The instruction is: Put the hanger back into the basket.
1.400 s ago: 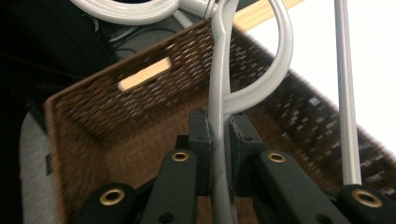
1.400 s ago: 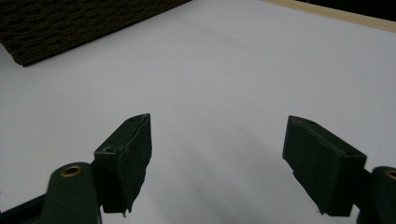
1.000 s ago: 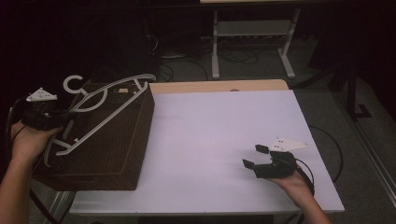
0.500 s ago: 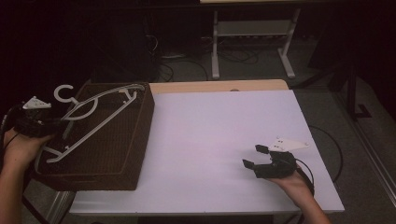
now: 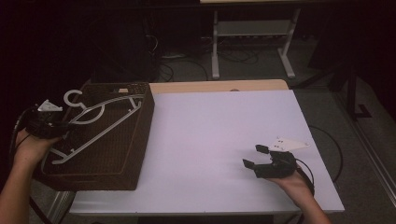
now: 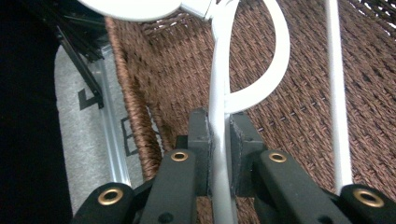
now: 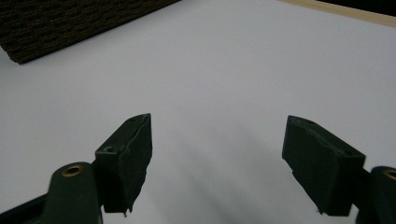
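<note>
The left gripper (image 5: 63, 127) is clamped tight on a white hanger (image 5: 95, 122). In the left gripper view its two black pads squeeze a thin, round white bar of the hanger (image 6: 219, 116) between them. The bar looks smooth and shiny, like plastic. A curved white piece loops off to one side of it, and another straight white bar runs down beside it.

The hanger lies over the top of a dark brown basket (image 5: 116, 158). The basket is shaped like a box and sits at the left end of the table (image 5: 210, 130). Up close, the basket (image 6: 299, 116) is woven from many small strands, bumpy and rough. The high view shows the hanger's whole shape, a triangle with a round hook at the far end.

The right gripper (image 5: 257, 156) rests low over the table near the front right edge. Its jaws stand wide apart with nothing between them. In the right gripper view the pads (image 7: 126, 158) look dull, black and wedge shaped. The table top is flat, smooth and pale, with a wooden strip along the far edge.

No words or labels can be read anywhere.
</note>
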`<action>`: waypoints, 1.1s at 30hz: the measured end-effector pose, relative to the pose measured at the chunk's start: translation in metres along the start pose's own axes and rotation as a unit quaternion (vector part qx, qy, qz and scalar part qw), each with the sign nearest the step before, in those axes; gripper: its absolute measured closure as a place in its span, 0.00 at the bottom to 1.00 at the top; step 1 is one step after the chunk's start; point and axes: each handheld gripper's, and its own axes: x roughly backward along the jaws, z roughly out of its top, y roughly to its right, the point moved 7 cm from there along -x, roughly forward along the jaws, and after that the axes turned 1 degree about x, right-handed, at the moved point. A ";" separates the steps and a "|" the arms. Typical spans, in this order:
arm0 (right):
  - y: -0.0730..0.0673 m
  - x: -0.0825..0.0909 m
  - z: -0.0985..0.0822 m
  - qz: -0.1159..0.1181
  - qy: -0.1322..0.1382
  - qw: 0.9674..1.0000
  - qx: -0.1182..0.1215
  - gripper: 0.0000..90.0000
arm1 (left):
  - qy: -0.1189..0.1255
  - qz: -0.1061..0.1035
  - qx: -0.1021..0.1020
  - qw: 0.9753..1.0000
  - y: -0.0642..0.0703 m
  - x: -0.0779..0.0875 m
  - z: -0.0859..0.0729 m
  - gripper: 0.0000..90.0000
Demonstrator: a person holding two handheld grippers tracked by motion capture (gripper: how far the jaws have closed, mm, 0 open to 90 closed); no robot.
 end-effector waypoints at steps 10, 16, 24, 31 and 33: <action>0.000 0.001 0.001 -0.001 0.002 1.000 0.002 0.26 | 0.052 -0.028 0.024 0.998 0.004 0.008 0.010 0.50; 0.003 0.001 0.000 -0.001 0.004 1.000 -0.001 0.26 | 0.087 -0.057 0.037 0.994 0.018 0.019 0.024 0.34; 0.005 0.004 0.005 -0.003 0.013 1.000 0.002 0.24 | 0.135 -0.092 0.053 0.985 0.044 0.031 0.047 0.23; 0.004 0.003 0.010 0.000 0.014 1.000 0.009 0.20 | 0.172 -0.121 0.052 0.976 0.072 0.037 0.061 0.15; 0.004 0.002 0.011 -0.001 0.015 1.000 0.004 0.18 | 0.180 -0.129 0.050 0.974 0.081 0.039 0.063 0.15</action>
